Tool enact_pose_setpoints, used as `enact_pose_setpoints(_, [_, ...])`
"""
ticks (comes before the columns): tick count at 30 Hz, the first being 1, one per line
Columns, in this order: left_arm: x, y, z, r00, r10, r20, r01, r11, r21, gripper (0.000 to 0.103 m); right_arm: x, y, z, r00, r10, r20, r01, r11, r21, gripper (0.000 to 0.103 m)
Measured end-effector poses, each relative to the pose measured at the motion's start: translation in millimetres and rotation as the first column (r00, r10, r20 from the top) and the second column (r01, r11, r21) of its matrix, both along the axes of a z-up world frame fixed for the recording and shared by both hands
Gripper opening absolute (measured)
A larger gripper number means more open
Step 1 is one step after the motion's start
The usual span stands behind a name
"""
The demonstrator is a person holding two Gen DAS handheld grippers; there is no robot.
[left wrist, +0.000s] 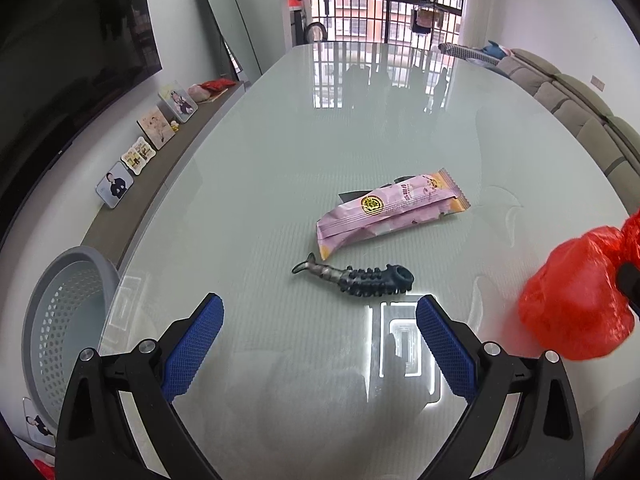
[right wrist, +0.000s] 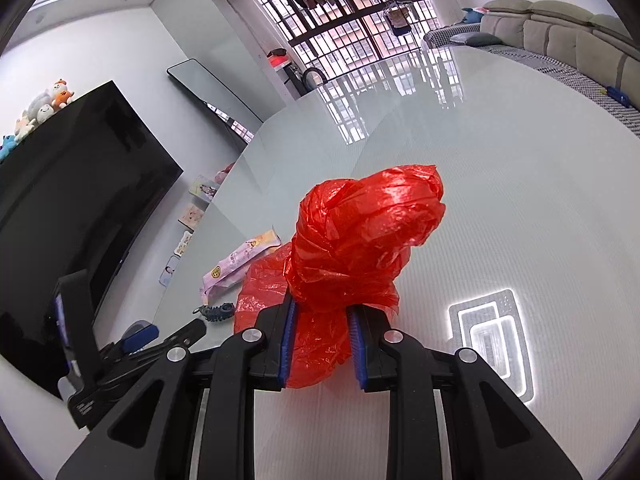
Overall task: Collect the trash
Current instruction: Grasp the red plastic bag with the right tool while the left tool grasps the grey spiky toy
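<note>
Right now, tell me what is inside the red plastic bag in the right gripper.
The right gripper is shut on the crumpled red plastic bag, held above the glass table. Only wrinkled red film shows; the plastic is bunched, so any contents are hidden. Neither view looks inside.

both cameras sit low over the glass table point(left wrist: 400, 128), facing the window point(right wrist: 360, 24); both catch the wrapper point(left wrist: 384, 210).

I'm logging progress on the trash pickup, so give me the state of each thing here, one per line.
Left gripper: jaws open, empty, above the table.
Right gripper: jaws shut on the red plastic bag.
Red plastic bag: crumpled, held off the table.
Pink snack wrapper: lying flat on the table.
Dark fish-shaped toy: lying on the table.
Gray basket: empty as far as visible.
</note>
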State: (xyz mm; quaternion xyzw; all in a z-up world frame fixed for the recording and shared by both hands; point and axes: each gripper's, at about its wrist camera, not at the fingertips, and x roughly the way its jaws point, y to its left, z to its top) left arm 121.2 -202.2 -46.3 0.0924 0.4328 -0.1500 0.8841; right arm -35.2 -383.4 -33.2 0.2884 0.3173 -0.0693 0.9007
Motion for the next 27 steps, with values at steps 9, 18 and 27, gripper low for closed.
enact_pose_setpoints(9, [19,-14,-16,0.999,0.013,-0.032,-0.012,1.000,0.021,0.095,3,-6,4,1.000,0.017,0.010,-0.017,1.000,0.013,0.023])
enact_pose_setpoints(18, [26,-10,-21,0.998,0.007,-0.062,-0.008,1.000,-0.015,0.076,5,-12,4,1.000,0.026,0.007,-0.026,1.000,0.011,0.023])
enact_pose_setpoints(27, [1,13,1,1.000,-0.002,0.012,0.002,1.000,-0.004,0.076,7,-10,4,0.999,0.043,-0.003,-0.043,0.999,0.002,0.023])
